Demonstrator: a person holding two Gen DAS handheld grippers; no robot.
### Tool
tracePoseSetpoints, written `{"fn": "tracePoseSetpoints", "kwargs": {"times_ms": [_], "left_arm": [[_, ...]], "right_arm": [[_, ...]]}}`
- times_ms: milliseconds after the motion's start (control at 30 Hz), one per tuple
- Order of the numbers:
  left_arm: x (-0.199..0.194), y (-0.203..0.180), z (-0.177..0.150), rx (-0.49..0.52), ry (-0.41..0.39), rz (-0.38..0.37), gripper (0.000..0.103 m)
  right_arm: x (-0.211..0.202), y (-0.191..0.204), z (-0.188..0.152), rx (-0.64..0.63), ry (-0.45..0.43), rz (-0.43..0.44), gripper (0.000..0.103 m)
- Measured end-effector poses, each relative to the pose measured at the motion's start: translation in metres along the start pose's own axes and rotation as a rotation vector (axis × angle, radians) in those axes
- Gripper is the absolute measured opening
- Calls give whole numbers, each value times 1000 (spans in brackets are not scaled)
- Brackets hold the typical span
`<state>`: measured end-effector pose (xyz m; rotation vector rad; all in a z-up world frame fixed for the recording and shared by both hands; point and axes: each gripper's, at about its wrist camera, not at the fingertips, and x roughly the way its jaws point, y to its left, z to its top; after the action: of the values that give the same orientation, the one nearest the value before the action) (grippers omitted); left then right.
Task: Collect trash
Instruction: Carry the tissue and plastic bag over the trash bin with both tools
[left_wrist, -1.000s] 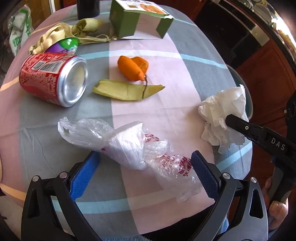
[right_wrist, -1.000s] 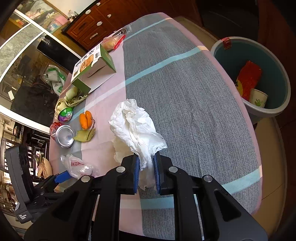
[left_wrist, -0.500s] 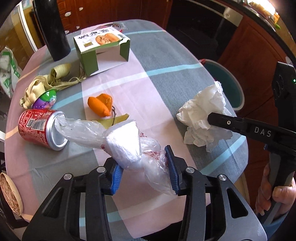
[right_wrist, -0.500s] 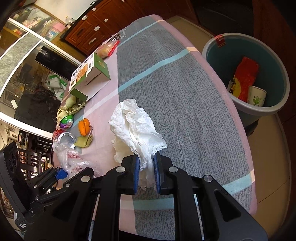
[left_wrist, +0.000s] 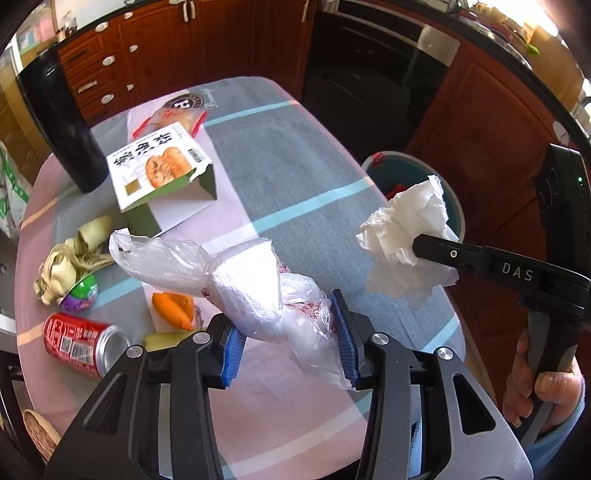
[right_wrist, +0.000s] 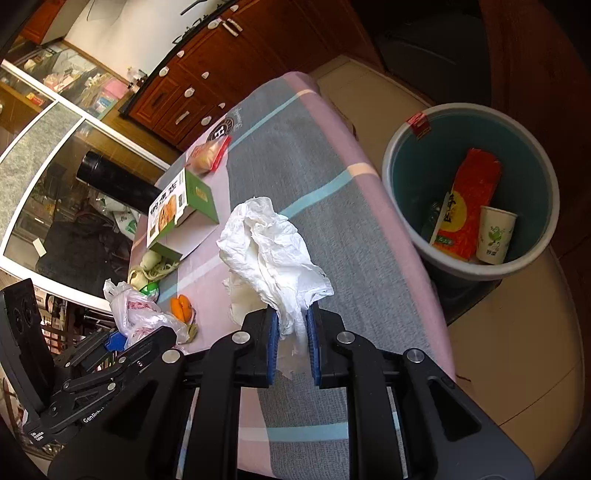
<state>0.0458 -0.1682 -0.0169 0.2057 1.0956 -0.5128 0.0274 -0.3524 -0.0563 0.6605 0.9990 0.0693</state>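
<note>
Partway through — left gripper (left_wrist: 288, 332) clamped on plastic bag (left_wrist: 236, 280), right gripper (right_wrist: 290, 336) on crumpled tissue (right_wrist: 269, 243); bin (right_wrist: 469, 267) partly filled, can (left_wrist: 83, 343), box (left_wrist: 162, 177), peels remaining.

A home kitchen: dark wooden cabinets (left_wrist: 155, 48) with pale handles line the far wall beside a built-in black oven (left_wrist: 369, 74). In front stands a round counter (right_wrist: 332, 206) under a pink-and-grey checked cloth, strewn with a green food box (left_wrist: 162, 177), a red soda can (left_wrist: 83, 343) and peelings. A teal waste bin (right_wrist: 469, 266) sits on the tiled floor (right_wrist: 517, 350) beside it.
</note>
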Motion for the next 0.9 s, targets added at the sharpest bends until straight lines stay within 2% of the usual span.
{"fn": "tracePoseSetpoints", "kwargs": {"times_ms": [533, 900], "left_arm": [[33, -103, 76, 215, 4, -99, 45], [78, -146, 109, 271, 45, -150, 45]], "right_arm": [[-60, -77, 57, 138, -151, -86, 15], [-57, -119, 74, 194, -137, -153, 15]]}}
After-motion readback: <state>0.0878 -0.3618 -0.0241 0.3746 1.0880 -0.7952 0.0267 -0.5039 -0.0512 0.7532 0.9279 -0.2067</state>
